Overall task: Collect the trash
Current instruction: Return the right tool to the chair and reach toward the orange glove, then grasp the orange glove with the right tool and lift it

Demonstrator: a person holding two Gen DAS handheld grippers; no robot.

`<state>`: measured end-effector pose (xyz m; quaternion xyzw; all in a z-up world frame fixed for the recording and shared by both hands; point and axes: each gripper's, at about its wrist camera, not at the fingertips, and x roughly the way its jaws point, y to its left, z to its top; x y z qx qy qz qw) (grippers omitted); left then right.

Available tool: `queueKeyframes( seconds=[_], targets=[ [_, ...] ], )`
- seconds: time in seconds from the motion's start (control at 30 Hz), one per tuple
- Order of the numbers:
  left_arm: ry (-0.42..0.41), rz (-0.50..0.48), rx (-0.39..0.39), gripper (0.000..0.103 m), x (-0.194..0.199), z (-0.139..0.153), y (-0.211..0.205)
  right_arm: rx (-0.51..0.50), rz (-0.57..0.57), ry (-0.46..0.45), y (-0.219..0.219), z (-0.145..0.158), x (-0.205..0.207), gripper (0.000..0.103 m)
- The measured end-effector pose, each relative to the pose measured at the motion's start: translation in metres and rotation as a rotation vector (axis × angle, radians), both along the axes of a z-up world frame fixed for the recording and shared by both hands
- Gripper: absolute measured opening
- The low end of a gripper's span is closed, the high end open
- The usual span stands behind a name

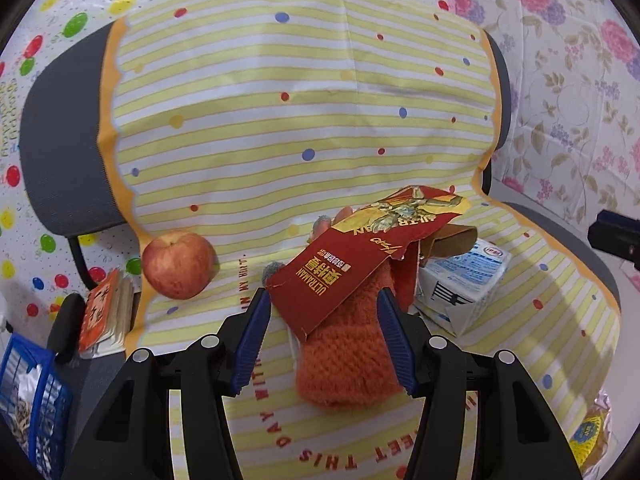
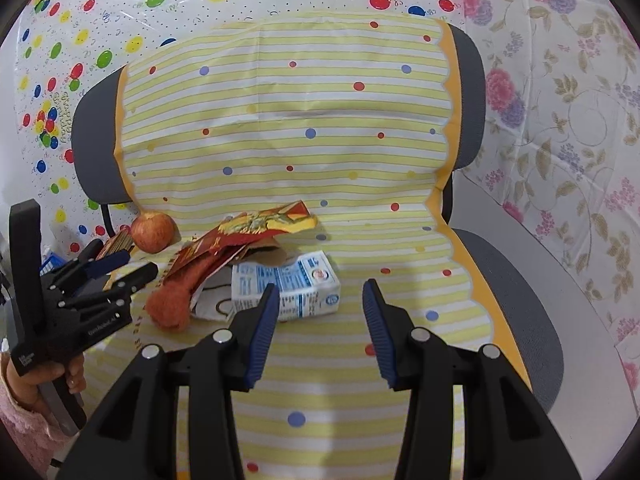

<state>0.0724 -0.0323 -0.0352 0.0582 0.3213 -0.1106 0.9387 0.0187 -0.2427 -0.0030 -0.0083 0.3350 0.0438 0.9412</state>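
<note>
Partly hidden: glove (image 1: 348, 360) under wrapper (image 1: 352, 264).

**Items on the covered chair seat**

On the grey office chair (image 2: 516, 280) draped with a yellow-striped dotted cloth (image 2: 304, 120), a red apple (image 2: 153, 231) lies at the left. A torn red cardboard wrapper (image 2: 256, 232) rests on an orange knitted glove (image 2: 176, 300). Just right, touching them, lies a white-and-blue milk carton (image 2: 296, 284).

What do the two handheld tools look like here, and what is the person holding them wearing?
Both are black plastic. The left tool and right tool each have two fingers faced with ribbed blue pads and round silver pivot pins. In the right wrist view, the left tool's black body carries small white lettering, and the hand on it emerges from a fuzzy pink sleeve.
</note>
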Motion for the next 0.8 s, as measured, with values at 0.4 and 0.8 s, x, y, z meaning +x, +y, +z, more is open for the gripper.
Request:
queueKeyframes(
  seconds=[0.4, 0.8],
  targets=[
    [0.097, -0.074, 0.06, 0.048, 0.051, -0.029, -0.014, 0.01, 0.025, 0.038, 0.007, -0.016, 0.043, 0.043],
    [0.015, 0.013, -0.085, 0.001, 0.041, 0.015, 0.027, 0.0, 0.058, 0.032, 0.019, -0.009, 0.03, 0.043]
  ],
)
